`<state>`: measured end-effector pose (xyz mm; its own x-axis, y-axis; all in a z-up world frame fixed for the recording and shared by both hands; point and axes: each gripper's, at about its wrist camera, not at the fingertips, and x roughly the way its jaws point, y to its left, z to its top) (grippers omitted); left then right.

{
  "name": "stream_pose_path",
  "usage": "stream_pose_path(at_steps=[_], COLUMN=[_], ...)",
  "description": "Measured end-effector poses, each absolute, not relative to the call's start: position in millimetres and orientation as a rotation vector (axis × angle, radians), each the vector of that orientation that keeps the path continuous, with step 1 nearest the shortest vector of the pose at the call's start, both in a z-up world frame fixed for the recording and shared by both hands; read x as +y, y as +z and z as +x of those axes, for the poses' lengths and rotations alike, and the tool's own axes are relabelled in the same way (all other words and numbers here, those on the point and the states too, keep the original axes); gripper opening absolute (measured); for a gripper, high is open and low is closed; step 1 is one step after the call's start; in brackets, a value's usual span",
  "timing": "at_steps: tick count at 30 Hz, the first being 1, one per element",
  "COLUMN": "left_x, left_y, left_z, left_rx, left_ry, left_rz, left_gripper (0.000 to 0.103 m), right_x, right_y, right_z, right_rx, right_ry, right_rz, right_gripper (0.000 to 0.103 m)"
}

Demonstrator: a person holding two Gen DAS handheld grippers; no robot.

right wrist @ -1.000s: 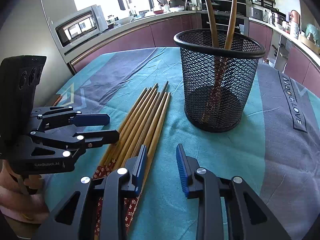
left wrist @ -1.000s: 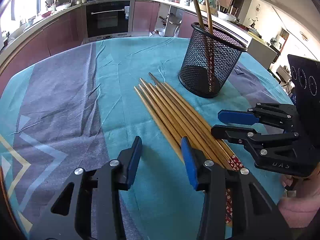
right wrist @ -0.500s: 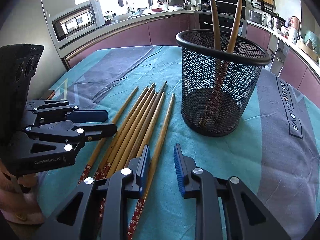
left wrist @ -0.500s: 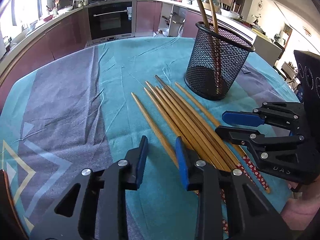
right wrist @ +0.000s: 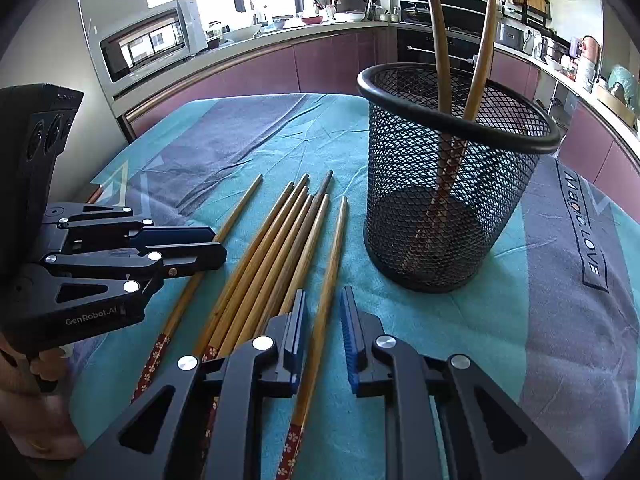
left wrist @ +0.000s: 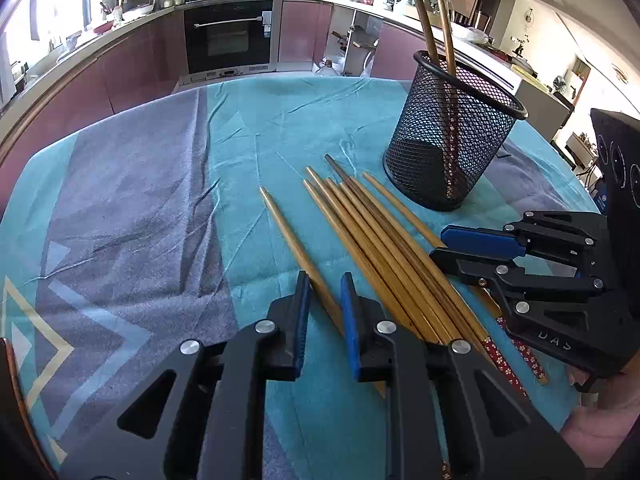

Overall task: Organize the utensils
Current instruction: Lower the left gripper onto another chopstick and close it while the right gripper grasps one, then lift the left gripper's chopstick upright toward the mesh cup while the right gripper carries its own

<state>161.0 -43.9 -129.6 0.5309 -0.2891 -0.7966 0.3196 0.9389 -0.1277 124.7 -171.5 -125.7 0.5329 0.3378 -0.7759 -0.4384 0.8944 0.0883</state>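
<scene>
Chopsticks [left wrist: 384,248] lie fanned at seven o'clock of the mesh holder [left wrist: 452,136]. Left gripper [left wrist: 324,304] and right gripper [right wrist: 322,320], jaws just closing, each straddle one outer stick, not yet pinching, probably to lift singles.

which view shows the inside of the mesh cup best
The right wrist view: the mesh cup is near and large, with its open rim, dark floor and two chopsticks visible. In the left wrist view the cup is farther off and smaller, and its floor is harder to see.
</scene>
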Motion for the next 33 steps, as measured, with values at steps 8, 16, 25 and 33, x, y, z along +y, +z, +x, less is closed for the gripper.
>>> stream_pose_path(at_steps=[8,16,25,33], left_x=[-41.9,-40.0,-32.3,-20.4], left_y=[-129.1,-127.2,-114.3,-93.0], left_z=[159.4,158.9,148.9,138.7], left_rx=[0.945,0.942,0.901,0.858], left_ry=[-0.358,-0.357,-0.357,-0.410], left_rz=[0.016,-0.014,-0.036,-0.088], left_gripper=[0.015,0.009,0.008,0.007], right_x=[-181.1,-184.9,-190.9,-204.2], right_y=[-123.8,-112.9,-93.6,-72.8], right_z=[121.8,115.0,100.4,93.4], right_rx=[0.903,0.868,0.806,0.749], right_ry=[0.466,0.495,0.560,0.583], right_rz=[-0.088,-0.073,-0.034,0.012], right_gripper=[0.005,0.005,0.005,0.005])
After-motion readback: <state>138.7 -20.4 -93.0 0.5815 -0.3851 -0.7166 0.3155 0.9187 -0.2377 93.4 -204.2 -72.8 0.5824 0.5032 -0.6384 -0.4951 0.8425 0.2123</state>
